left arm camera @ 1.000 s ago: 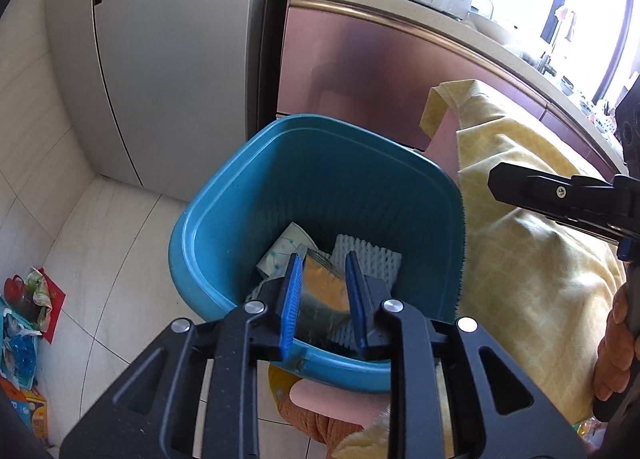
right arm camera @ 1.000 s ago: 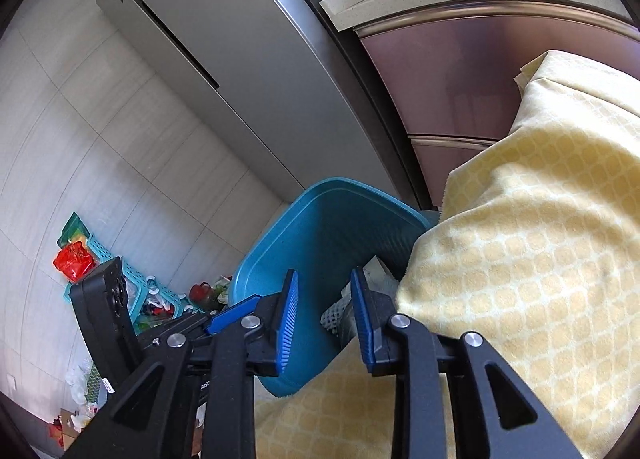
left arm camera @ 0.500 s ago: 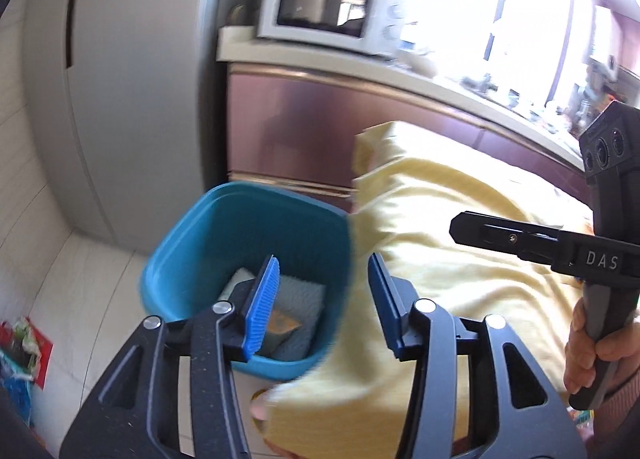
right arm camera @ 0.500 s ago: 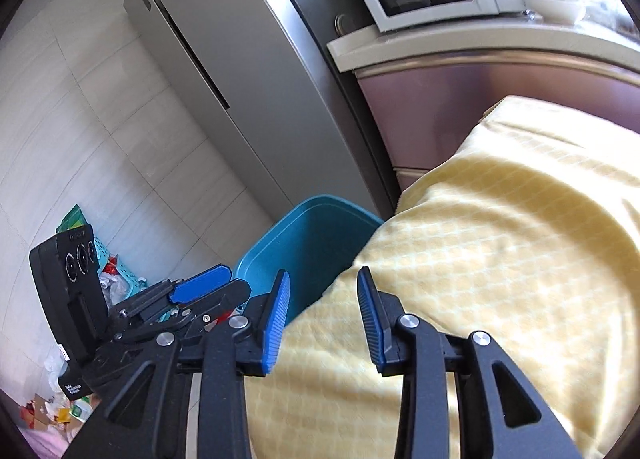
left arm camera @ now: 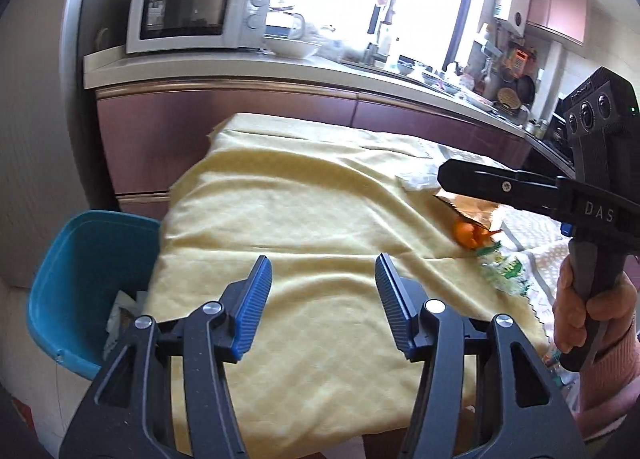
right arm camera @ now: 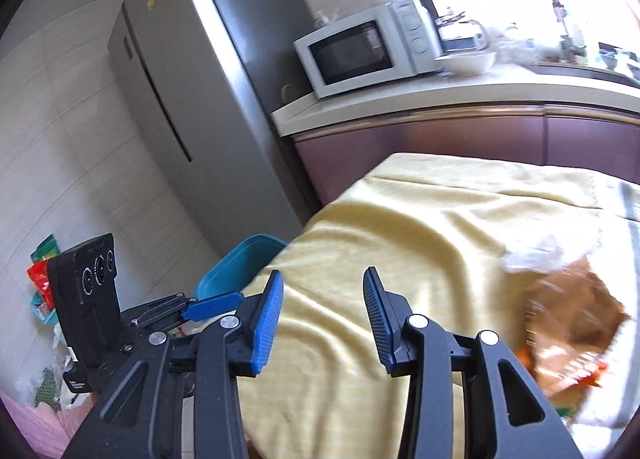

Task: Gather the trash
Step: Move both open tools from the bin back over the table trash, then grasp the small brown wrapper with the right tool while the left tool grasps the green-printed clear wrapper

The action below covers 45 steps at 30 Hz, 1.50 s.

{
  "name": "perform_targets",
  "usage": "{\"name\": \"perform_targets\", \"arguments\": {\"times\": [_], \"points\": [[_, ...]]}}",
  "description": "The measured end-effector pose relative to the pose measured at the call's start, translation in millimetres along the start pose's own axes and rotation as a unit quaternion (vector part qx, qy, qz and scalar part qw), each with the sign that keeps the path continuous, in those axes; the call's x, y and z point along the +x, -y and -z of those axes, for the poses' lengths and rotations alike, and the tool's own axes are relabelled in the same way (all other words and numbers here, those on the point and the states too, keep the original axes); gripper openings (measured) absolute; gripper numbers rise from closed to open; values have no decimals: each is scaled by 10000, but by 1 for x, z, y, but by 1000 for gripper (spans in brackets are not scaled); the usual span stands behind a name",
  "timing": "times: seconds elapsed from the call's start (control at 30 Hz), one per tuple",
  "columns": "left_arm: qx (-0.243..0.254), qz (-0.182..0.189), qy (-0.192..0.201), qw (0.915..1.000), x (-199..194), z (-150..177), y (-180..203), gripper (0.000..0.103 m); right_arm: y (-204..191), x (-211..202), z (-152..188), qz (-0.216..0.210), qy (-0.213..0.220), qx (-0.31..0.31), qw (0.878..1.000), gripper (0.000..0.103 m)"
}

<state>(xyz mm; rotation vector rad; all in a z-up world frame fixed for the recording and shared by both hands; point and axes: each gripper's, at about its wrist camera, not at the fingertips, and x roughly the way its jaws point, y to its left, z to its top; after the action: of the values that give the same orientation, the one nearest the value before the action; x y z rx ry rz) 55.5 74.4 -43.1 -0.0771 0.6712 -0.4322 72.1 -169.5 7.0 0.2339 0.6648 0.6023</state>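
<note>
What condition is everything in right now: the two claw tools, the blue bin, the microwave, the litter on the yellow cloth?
left gripper: open, empty
right gripper: open, empty
blue bin: upright, trash inside
microwave: door closed
brown bag: crumpled, lying on cloth
orange peel: lying on cloth
yellow cloth: wrinkled, draped

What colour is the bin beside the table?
Blue-teal bin, best seen in the left wrist view.

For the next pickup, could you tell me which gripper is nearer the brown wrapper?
Right gripper: brown wrapper just beside it. Left gripper sits back near the blue bin.
</note>
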Motion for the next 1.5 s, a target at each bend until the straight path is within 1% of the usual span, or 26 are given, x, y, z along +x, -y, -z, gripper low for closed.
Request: {"name": "perform_targets", "arguments": {"times": [0.1, 0.17, 0.3, 0.47, 0.57, 0.7, 0.87, 1.0, 1.13, 1.23, 1.27, 1.3, 1.37, 1.5], "points": [[207, 371, -128, 9990, 11, 3, 31, 54, 22, -25, 7, 314, 180, 183, 9992, 39], [329, 635, -243, 9971, 19, 6, 51, 54, 36, -41, 11, 537, 309, 300, 9976, 40], [550, 1017, -479, 9921, 37, 12, 89, 56, 67, -66, 16, 899, 530, 587, 9928, 40], [770, 1377, -688, 9851, 53, 15, 122, 59, 98, -83, 22, 1092, 642, 886, 9880, 43], [763, 1543, -857, 9813, 64, 14, 134, 60, 113, -86, 25, 1126, 624, 996, 9867, 48], [738, 1682, -1073, 9771, 80, 13, 146, 62, 128, -80, 30, 1095, 546, 1125, 9861, 49], [696, 1738, -1295, 9737, 98, 12, 154, 62, 138, -68, 32, 989, 457, 1246, 9862, 49], [551, 1824, -1480, 9705, 111, 12, 156, 60, 144, -60, 30, 897, 422, 1347, 9859, 49], [484, 1862, -1539, 9692, 116, 12, 156, 59, 148, -54, 30, 830, 374, 1420, 9857, 49], [443, 1892, -1588, 9680, 118, 12, 156, 53, 150, -51, 31, 787, 345, 1465, 9855, 49], [419, 1914, -1620, 9671, 120, 12, 156, 49, 150, -51, 32, 779, 339, 1474, 9854, 49], [392, 1960, -1659, 9657, 120, 12, 156, 43, 150, -50, 32, 761, 329, 1485, 9854, 49], [299, 2104, -1748, 9614, 121, 13, 154, 39, 152, -48, 32, 724, 310, 1532, 9851, 49], [220, 2135, -1760, 9607, 122, 14, 153, 31, 154, -47, 33, 690, 289, 1592, 9844, 46]]}}
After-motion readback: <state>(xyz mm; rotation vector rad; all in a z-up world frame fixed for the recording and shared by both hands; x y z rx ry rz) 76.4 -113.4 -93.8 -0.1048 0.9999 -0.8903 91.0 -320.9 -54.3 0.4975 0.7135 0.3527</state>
